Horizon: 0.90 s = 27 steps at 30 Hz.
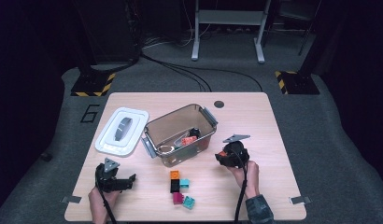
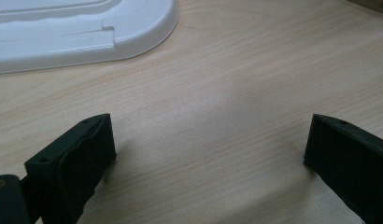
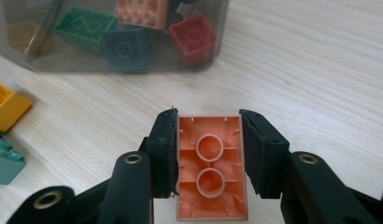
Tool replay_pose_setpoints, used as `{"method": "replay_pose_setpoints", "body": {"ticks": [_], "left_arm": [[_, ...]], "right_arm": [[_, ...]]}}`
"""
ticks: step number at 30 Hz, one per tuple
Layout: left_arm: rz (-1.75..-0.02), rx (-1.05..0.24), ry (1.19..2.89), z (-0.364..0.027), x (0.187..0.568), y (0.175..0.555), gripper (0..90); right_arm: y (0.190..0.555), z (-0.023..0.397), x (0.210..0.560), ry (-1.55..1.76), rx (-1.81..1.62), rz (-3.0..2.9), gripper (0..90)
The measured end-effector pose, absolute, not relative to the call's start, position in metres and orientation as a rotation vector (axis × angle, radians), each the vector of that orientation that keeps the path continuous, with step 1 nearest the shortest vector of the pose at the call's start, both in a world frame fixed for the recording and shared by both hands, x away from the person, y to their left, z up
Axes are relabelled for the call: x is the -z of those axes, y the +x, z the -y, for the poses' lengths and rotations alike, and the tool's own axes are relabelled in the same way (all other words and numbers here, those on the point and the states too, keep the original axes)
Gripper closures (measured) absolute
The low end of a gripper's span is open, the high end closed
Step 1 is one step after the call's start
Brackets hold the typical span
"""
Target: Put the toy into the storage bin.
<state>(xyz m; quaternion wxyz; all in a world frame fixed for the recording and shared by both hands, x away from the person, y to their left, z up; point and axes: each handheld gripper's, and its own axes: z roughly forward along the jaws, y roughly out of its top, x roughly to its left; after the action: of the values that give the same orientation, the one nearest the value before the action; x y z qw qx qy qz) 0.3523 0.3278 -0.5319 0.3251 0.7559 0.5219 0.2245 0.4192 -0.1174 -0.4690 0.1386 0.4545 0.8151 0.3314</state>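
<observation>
Currently the left gripper [image 1: 129,178] rests on the table [image 1: 255,121] with jaws wide and empty, near the white lid [image 1: 120,131]. To the right, the clear bin [image 1: 179,135] holds several bricks, and the right gripper [image 3: 209,130] pinches the salmon brick [image 3: 211,165] just beside it. Judging by this, keep the squeeze firm, lift above the rim, and release only once over the bin's inside.

A light wooden table [image 1: 255,112] stands on grey carpet [image 1: 320,121] in a dark room; a metal frame [image 1: 229,18] at 12 o'clock, hazard-striped bases [image 1: 92,84] at 10 and 2.
</observation>
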Motion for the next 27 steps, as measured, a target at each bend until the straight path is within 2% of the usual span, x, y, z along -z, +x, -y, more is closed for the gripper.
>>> {"method": "replay_pose_setpoints", "body": {"ticks": [14, 27], "left_arm": [[-1.367, -0.59, 1.985, -0.328, 0.532, 0.352, 1.7], [-1.368, -0.59, 1.982, -0.328, 0.532, 0.352, 1.7]], "right_arm": [[0.438, 0.135, 0.457, 1.368, -0.988, -2.263, 58.5], [0.456, 0.134, 0.444, 1.352, -0.983, -2.223, 58.5]]}}
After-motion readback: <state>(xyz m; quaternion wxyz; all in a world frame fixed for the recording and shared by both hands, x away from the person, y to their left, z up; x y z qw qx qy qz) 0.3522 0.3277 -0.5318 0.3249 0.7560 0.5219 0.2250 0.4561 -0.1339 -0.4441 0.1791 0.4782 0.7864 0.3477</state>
